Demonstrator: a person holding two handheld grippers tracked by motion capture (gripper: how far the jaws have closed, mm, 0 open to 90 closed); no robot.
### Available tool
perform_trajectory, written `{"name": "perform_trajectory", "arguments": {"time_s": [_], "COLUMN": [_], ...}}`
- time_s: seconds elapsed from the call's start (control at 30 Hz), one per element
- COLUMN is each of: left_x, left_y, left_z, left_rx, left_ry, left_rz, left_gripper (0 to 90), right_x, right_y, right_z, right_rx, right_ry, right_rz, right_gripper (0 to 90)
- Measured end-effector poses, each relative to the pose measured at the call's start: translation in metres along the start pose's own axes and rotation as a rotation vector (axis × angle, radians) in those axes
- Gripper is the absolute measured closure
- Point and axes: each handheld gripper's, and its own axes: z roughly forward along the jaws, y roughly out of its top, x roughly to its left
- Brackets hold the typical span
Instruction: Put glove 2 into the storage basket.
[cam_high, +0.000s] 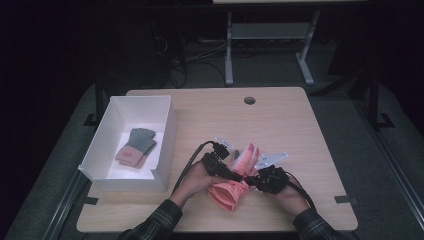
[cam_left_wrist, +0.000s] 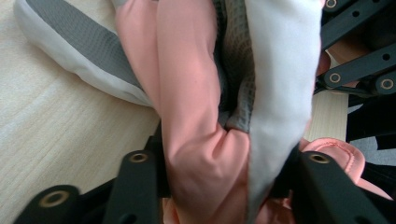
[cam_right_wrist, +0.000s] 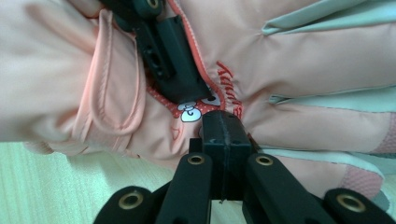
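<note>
A pink and white winter glove (cam_high: 234, 186) lies near the front middle of the wooden table (cam_high: 290, 125). In the left gripper view its bunched pink, grey and white fabric (cam_left_wrist: 196, 116) fills the gap between the two jaws and touches both, so my left gripper (cam_left_wrist: 224, 158) is shut on the glove. From the high view that gripper (cam_high: 235, 175) comes at the glove from the left. My right gripper (cam_high: 249, 181) meets it from the right. Its jaws (cam_right_wrist: 224, 122) are closed together, tips against the glove (cam_right_wrist: 303, 60) beside a small bow print.
A white open box (cam_high: 165, 145) stands on the table's left side with a grey and pink pair of gloves (cam_high: 137, 145) inside. A round cable hole (cam_high: 249, 100) sits near the far edge. Bare tabletop lies to the right and behind the hands.
</note>
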Motion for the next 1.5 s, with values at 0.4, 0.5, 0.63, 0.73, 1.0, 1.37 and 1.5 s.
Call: {"name": "perform_trajectory", "arguments": {"time_s": [0.4,0.5,0.63,0.73,1.0,1.37,1.5], "left_x": [-0.004,-0.006,-0.006,-0.007,-0.015,-0.030,-0.033], "left_y": [0.002,0.002,0.004,0.004,0.009,0.028,0.033], "left_z": [-0.010,-0.015,-0.024,-0.030,-0.048,-0.097,-0.119], "left_rx": [-0.033,-0.039,-0.042,-0.050,-0.084,-0.138,-0.144], "left_ry": [-0.027,-0.018,0.005,0.022,0.055,0.105,0.112], "left_rz": [-0.013,-0.008,0.001,-0.004,-0.018,-0.016,0.012], "left_gripper": [61.0,61.1,61.3,61.3,61.3,61.0,60.8], "right_x": [-0.005,-0.010,-0.015,-0.018,-0.026,-0.025,-0.025], "right_y": [-0.013,-0.020,-0.027,-0.033,-0.047,-0.055,-0.054], "right_z": [-0.035,-0.044,-0.052,-0.055,-0.051,-0.047,-0.044], "right_rx": [-0.075,-0.090,-0.102,-0.102,-0.096,-0.090,-0.090], "right_ry": [0.059,0.053,0.019,-0.015,-0.100,-0.144,-0.150], "right_rz": [0.043,0.061,0.084,0.111,0.188,0.182,0.182], "right_gripper": [69.0,63.0,53.6,44.3,20.9,13.7,13.7]}}
